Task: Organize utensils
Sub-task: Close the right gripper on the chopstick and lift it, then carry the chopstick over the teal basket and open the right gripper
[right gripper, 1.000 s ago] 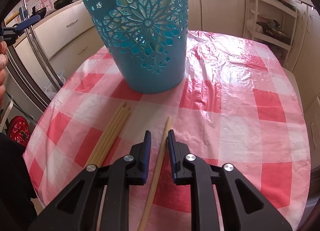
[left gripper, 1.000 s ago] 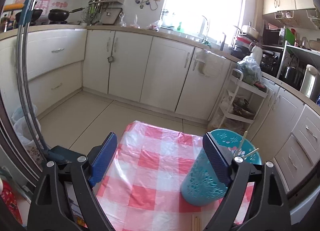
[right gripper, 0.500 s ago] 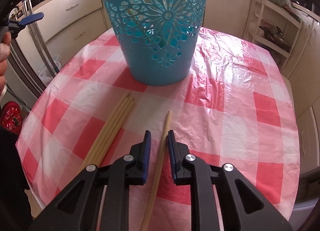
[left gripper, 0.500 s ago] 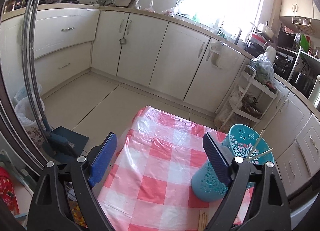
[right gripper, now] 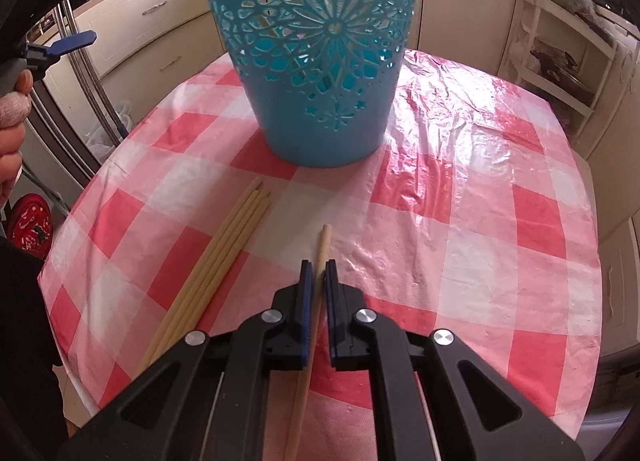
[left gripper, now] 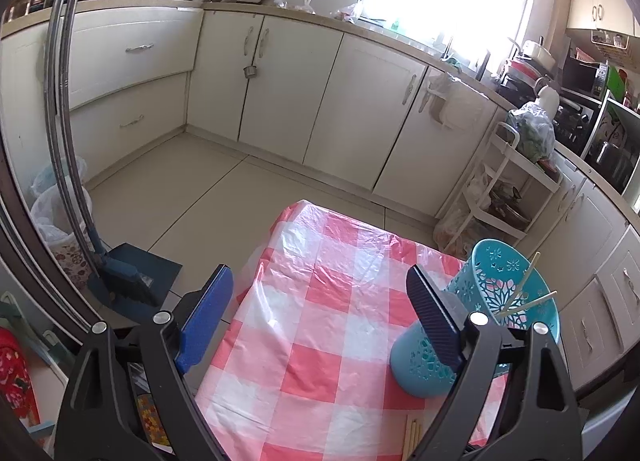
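Note:
A teal cut-out holder (right gripper: 316, 61) stands on the red-checked table (right gripper: 480, 221); the left wrist view shows the holder (left gripper: 500, 273) with two chopsticks (left gripper: 528, 281) leaning inside. My right gripper (right gripper: 319, 267) points down at the cloth in front of it, shut on a single pale chopstick (right gripper: 324, 239) that lies lengthwise between the pads. A bundle of several chopsticks (right gripper: 224, 261) lies just left of it. My left gripper (left gripper: 319, 270) hovers open above the table's left part, nothing between its fingers, its right finger (left gripper: 432, 313) overlapping the holder in the view.
A person's hand (right gripper: 12, 133) is at the left edge of the right wrist view. On the floor left of the table are a blue broom and dustpan (left gripper: 124, 281) and tied bags (left gripper: 52, 213). A white rack (left gripper: 512, 181) stands beyond the table, with cabinets around.
The right jaws have shut onto the single chopstick that lay between them. The left gripper has drawn back a little, so the holder looks smaller and lower; it stays open.

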The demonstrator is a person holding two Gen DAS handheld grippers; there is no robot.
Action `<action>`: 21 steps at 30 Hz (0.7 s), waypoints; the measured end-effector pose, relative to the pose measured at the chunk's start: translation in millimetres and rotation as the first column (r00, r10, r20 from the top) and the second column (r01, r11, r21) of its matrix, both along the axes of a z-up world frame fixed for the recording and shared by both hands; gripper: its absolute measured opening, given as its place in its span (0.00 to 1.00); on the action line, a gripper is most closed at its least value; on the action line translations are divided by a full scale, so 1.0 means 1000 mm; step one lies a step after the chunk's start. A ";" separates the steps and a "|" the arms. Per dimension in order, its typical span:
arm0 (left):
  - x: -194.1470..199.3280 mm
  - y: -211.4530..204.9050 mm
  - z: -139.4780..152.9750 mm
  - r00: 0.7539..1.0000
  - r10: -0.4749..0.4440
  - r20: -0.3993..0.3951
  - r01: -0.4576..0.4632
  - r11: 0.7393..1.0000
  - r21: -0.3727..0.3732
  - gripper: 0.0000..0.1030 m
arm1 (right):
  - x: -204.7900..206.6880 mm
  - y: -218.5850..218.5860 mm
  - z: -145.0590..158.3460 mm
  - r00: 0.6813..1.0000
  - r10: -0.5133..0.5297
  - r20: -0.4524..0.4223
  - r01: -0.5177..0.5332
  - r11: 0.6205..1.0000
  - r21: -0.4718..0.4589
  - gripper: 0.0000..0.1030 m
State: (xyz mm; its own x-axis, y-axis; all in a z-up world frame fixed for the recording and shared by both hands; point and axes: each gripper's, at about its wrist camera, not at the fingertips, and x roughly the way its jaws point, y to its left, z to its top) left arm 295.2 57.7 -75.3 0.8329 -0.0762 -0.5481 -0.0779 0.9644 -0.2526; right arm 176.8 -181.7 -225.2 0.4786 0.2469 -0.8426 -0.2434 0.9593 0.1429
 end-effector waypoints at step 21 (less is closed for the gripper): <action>0.004 -0.012 -0.011 0.999 -0.013 -0.036 0.015 0.999 0.042 0.85 | -0.011 -0.056 0.086 0.990 -0.127 0.069 0.077 0.869 0.489 0.05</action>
State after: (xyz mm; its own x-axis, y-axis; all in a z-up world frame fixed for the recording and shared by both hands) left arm 298.8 45.3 -86.2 0.8121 -0.0638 -0.5800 -0.0724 0.9753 -0.2086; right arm 165.8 -237.6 -139.7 0.5952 0.5574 -0.5788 -0.1842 0.7958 0.5769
